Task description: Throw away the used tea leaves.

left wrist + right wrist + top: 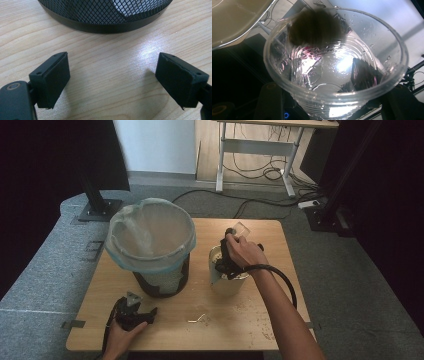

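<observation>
A clear plastic cup point(242, 229) is clamped in my right gripper point(235, 239), held tipped over a pale round tub point(227, 284) on the right half of the wooden table point(280, 245). In the right gripper view the cup point(337, 62) is wet inside, and a blurred dark brown clump point(315, 27) sits near its rim; the right gripper point(332, 85) presses the cup's lower walls. My left gripper point(141, 309) rests on the table near the front left, open and holding nothing. Its view shows the left gripper point(112, 77) facing the black mesh bin point(105, 15).
The mesh bin point(161, 281) carries a translucent bag liner point(150, 237) and stands left of the tub. Crumbs point(252, 316) and a small pale scrap point(197, 319) lie on the table's front part. A desk point(260, 145) and floor cables point(260, 172) are beyond.
</observation>
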A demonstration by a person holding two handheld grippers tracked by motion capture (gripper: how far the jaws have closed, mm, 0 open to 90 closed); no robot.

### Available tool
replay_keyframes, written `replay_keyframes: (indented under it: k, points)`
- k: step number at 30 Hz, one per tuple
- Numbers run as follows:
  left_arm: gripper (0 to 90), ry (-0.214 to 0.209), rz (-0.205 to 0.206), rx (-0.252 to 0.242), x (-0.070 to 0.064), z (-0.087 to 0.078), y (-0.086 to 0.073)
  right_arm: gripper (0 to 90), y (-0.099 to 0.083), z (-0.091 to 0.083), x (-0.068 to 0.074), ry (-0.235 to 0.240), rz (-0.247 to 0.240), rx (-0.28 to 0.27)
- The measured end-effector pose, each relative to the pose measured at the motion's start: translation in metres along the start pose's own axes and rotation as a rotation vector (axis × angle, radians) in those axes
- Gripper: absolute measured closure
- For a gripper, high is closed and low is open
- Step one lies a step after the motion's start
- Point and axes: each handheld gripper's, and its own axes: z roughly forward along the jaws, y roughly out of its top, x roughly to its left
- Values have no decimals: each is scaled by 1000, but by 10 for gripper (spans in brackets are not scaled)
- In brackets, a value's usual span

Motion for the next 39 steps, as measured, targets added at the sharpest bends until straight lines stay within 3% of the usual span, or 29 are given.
replay_keyframes:
  k: [5, 8, 9, 10, 11, 12, 13, 14, 15, 16, 17, 18, 19, 20, 21, 22, 23, 25, 26, 29, 30, 33, 34, 35, 38, 39]
  points:
    - [120, 0, 0, 0, 0, 0, 0, 425, -3, 1, 5, 17, 0, 6]
    - [121, 0, 0, 0, 0, 0, 0, 423, -6, 1, 7, 43, 75, 5]
    - [121, 0, 0, 0, 0, 0, 0, 421, -8, 1, 7, 63, 181, -4]
    - [121, 0, 0, 0, 0, 0, 0, 420, -10, 1, 6, 82, 245, -11]
    - [123, 0, 0, 1, 0, 0, 0, 417, -17, -1, 2, 125, 436, -35]
    - [123, 0, -1, 0, 0, 0, 0, 417, -17, -1, 2, 125, 436, -35]
    - [123, 0, -1, -1, 0, 0, 0, 417, -22, -1, -1, 141, 512, -49]
    - [124, 0, -1, -1, 0, 0, 0, 417, -27, -3, -4, 174, 657, -68]
    - [124, 0, -1, -1, 0, 0, 0, 417, -38, -4, -8, 247, 895, -114]
    - [124, 0, -1, -1, 0, 0, 0, 417, -38, -4, -8, 247, 895, -114]
    - [124, 0, -1, -1, 0, 0, 0, 417, -43, -4, -10, 272, 978, -142]
    - [124, 0, -1, -1, 0, 0, 0, 417, -48, -3, -9, 304, 1099, -177]
    - [125, 1, -1, -1, 0, 0, 0, 415, -53, -4, -7, 343, 1256, -209]
    - [126, 1, -1, -1, 0, 0, 0, 415, -53, -4, -7, 343, 1256, -209]
    - [126, 1, -2, -2, 0, 0, 0, 415, -57, -3, -5, 358, 1336, -232]
    - [126, 1, -2, -2, 0, 0, 0, 414, -62, -3, -2, 391, 1457, -264]
    - [126, 1, -2, -3, 0, 0, 0, 415, -66, -3, -1, 406, 1528, -279]
    - [128, 1, -2, -4, 0, 0, 0, 415, -77, -2, 8, 467, 1774, -377]
    - [128, 1, -2, -4, 0, 0, 0, 415, -77, -2, 8, 467, 1774, -377]
    - [128, 1, -2, -4, 0, 0, 0, 412, -82, -2, 16, 535, 1915, -453]
    - [129, 1, -2, -4, 0, 0, 0, 412, -82, -2, 16, 535, 1915, -453]
    - [141, -2, -2, -10, 1, -1, -1, 411, -85, -1, 20, 584, 2015, -506]
    - [141, -2, -2, -10, 1, -1, -1, 411, -85, -1, 20, 584, 2015, -506]
    - [141, -4, 0, -9, 2, -1, -1, 410, -87, 0, 21, 587, 2046, -512]
    - [141, -5, 2, -9, 2, -1, -1, 408, -88, 0, 22, 579, 2051, -503]
    - [141, -6, 3, -9, 2, -1, -1, 408, -89, 1, 25, 585, 2085, -518]
